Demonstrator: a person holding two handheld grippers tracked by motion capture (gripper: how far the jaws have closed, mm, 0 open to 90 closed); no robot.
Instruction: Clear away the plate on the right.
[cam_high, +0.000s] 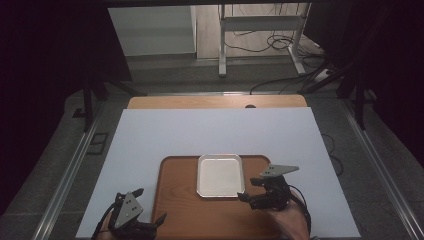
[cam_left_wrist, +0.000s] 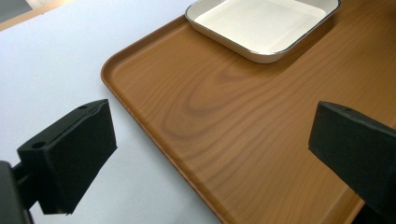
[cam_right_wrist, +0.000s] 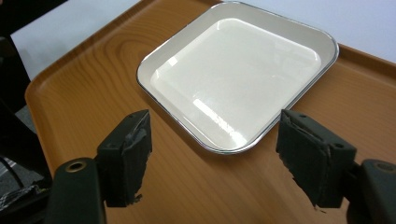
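White sheeting (cam_high: 210, 135) covers the table under a wooden tray (cam_high: 177, 210). Nearest, at seven o'clock, the left gripper (cam_high: 150, 226) hangs over the tray's corner, jaws wide apart and empty. At five o'clock the right gripper (cam_high: 248, 190) stands parted, gripping nothing, just short of the white square dish (cam_high: 220, 175), which rests at the tray's twelve o'clock edge.

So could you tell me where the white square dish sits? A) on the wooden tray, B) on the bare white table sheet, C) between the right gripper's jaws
A: the white square dish rests on the wooden tray, toward its far edge.
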